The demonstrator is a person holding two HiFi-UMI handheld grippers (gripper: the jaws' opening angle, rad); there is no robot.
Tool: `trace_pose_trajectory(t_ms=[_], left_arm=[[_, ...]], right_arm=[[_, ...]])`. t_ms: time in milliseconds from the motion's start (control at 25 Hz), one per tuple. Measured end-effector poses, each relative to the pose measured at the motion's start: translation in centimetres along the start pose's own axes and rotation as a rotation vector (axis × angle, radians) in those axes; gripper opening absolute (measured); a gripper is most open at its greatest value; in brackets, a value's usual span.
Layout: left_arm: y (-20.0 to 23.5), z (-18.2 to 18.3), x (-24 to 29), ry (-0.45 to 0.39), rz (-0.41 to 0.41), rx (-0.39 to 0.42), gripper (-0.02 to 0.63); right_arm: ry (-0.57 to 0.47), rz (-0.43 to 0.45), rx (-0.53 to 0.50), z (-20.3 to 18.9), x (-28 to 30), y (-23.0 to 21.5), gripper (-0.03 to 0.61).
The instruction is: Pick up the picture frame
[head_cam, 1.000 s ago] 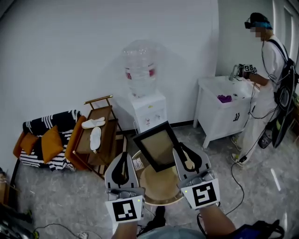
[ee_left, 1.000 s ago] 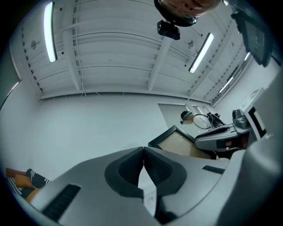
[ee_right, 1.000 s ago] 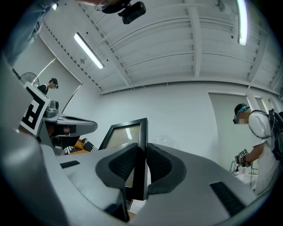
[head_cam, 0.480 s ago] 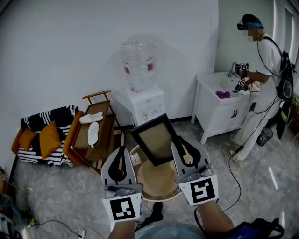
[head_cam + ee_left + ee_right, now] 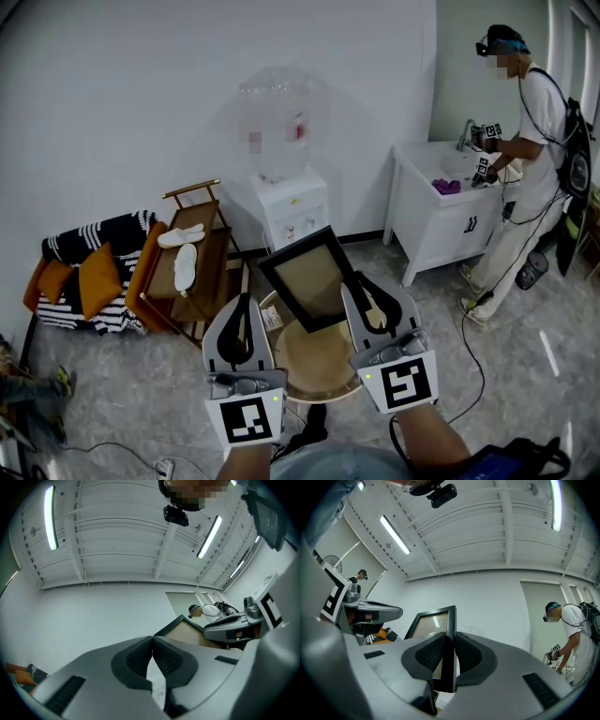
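The right gripper [image 5: 449, 645] pinched one side edge of the black picture frame [image 5: 309, 279] between its jaws, holding it tilted above the round tan table [image 5: 319, 373], apparently lifted clear. Just beside it, the left gripper [image 5: 152, 643] hung closed and empty.

Free air over the round counter [image 5: 317, 367]; the picture frame [image 5: 312, 278], clamped in the right claw [image 5: 359, 289], fills the middle of it. A narrow gap runs between the frame's left edge and the closed, empty left claw [image 5: 246, 309]. Ahead, the water dispenser [image 5: 292, 214] blocks. Wooden rack [image 5: 202, 272] close on the left. Open floor on the right as far as the white cabinet [image 5: 445, 225] and a person [image 5: 536, 141].
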State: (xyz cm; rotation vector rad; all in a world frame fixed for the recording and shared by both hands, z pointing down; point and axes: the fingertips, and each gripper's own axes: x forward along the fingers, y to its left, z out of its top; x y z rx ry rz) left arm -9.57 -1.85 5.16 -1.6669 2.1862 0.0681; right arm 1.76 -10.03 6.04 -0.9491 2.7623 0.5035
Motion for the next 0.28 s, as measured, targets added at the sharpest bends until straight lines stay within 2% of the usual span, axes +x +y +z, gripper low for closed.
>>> trace_pose_trajectory(t_ms=[280], left_arm=[[-0.10,-0.11,0.58,-0.001,-0.006,0.011,0.015]], right_arm=[[-0.006,0.003,-0.001,-0.18,0.43,-0.09,0.081]])
